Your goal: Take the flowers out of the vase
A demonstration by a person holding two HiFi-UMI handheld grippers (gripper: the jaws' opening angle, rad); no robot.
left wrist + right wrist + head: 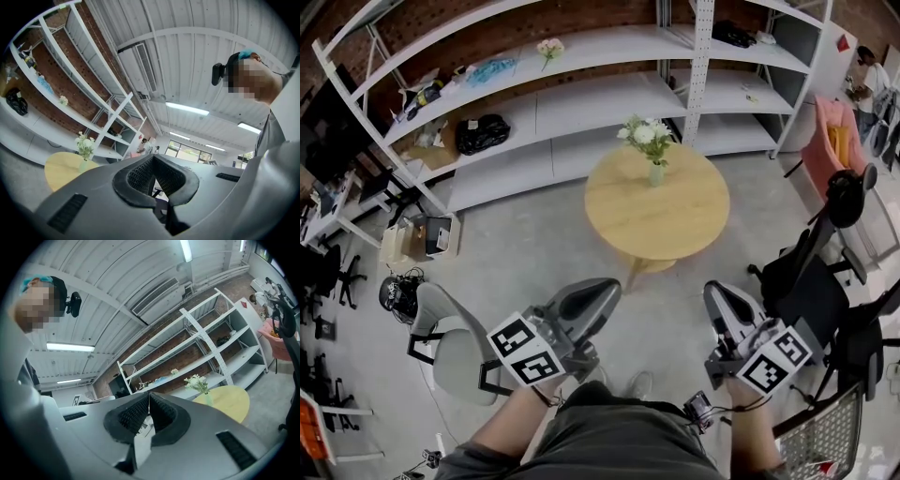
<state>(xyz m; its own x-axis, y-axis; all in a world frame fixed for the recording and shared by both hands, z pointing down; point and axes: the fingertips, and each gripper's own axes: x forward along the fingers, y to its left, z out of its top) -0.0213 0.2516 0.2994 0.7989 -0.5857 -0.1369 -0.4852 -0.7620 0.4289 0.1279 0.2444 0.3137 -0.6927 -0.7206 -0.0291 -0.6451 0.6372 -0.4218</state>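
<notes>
The flowers (645,133), a small bunch of white blooms with green foliage, are found standing in a pale green vase (656,173), which is set on a round wooden table (675,220) toward its far edge, in front of white shelving (581,103). The stems are seated in the mouth of the vase, so the long axis of the bunch runs roughly upright, blooms uppermost and cut ends hidden below the rim; a slight lean cannot be ruled out from these angles. The left gripper (607,287) and the right gripper (718,292) are held low, close in front of the person's body and well apart from the table, both directed broadly toward it. In the left gripper view the pads are seen meeting at their tips with nothing between them, and the same is observed in the right gripper view; both tools are therefore closed and empty. This carriage is judged to suit an approach, since nothing is within reach to be grasped. No part of the task is seen to be done. It is judged that one tool will have to be opened and closed on the stems just above the rim, and a lift made along the upright axis, the light vase perhaps being steadied by the other.
</notes>
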